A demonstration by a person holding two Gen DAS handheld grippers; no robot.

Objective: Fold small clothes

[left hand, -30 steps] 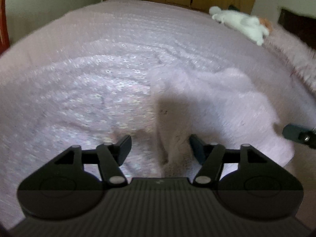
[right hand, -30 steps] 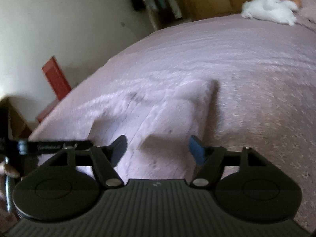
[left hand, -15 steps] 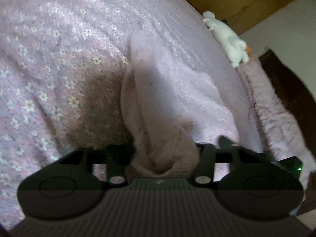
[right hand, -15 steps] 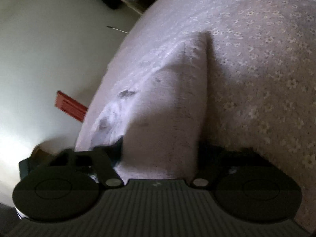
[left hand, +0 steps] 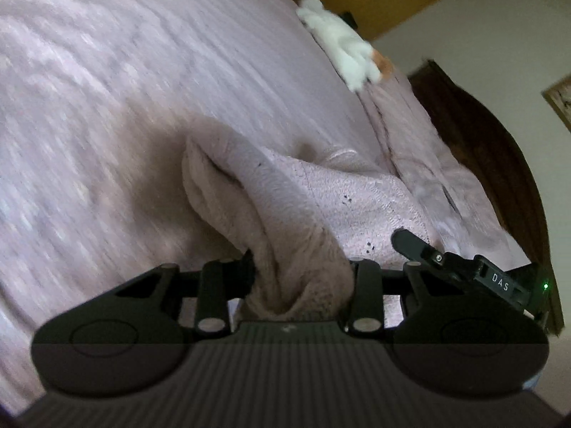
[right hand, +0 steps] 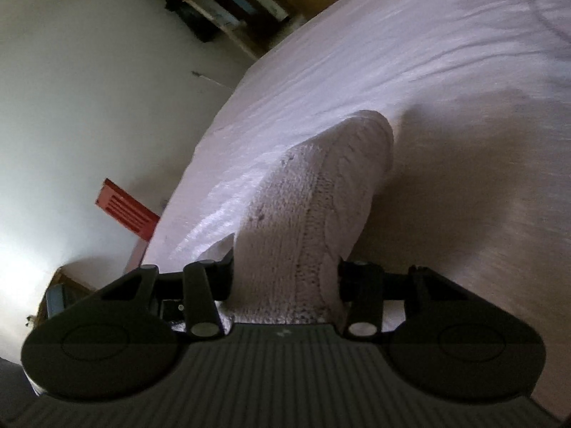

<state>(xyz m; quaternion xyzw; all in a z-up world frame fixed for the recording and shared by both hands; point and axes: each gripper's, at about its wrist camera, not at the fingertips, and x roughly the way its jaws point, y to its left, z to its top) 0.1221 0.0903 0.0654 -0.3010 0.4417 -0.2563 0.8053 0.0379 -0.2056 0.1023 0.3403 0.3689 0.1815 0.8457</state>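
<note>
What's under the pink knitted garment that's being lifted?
Under the pink knitted garment is the pink bedspread, shadowed below the raised edge. Whatever lies beneath the part still resting there is covered.

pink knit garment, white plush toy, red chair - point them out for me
pink knit garment [right hand: 307,221], right wrist view, on the ribbed fold above the gripper
white plush toy [left hand: 342,50], left wrist view, on its body
red chair [right hand: 126,210], right wrist view, on its slatted back

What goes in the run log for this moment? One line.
step: lifting to fold | left tongs: shut on sweater | right tongs: shut on sweater | surface: bed | toy: far side
</note>
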